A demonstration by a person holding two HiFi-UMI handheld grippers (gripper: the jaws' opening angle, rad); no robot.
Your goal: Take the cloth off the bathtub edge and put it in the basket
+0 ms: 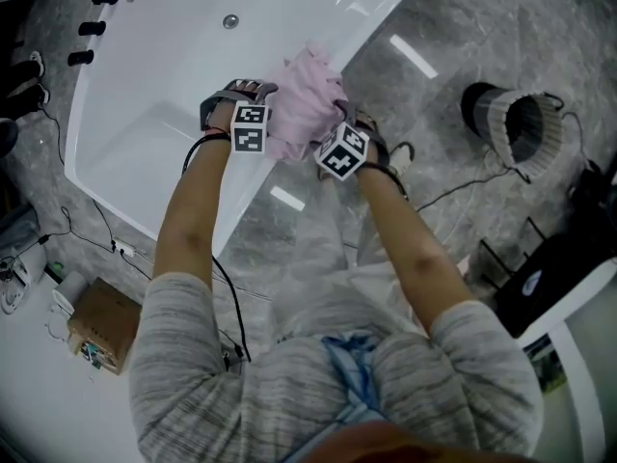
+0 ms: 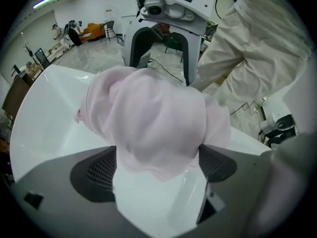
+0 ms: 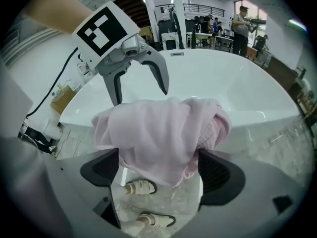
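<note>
Cloth [image 1: 307,104] on bathtub edge [image 1: 376,22], clamped by left hand-held gripper [image 2: 157,166], right hand-held gripper [image 3: 158,170]

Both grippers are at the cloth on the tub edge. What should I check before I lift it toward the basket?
1. Left gripper holds the cloth: ok. The cloth fills the gap and touches both fingers.
2. Right gripper holds the cloth: ok. It has the same hold from the opposite side.
3. Cloth free of the bathtub edge: cannot tell. The cloth bunches right at the rim.
4. Basket located: ok. It is on the floor to the person's right, with its mouth in view.
5. Basket has room: cannot tell. Its inside is dark.
</note>
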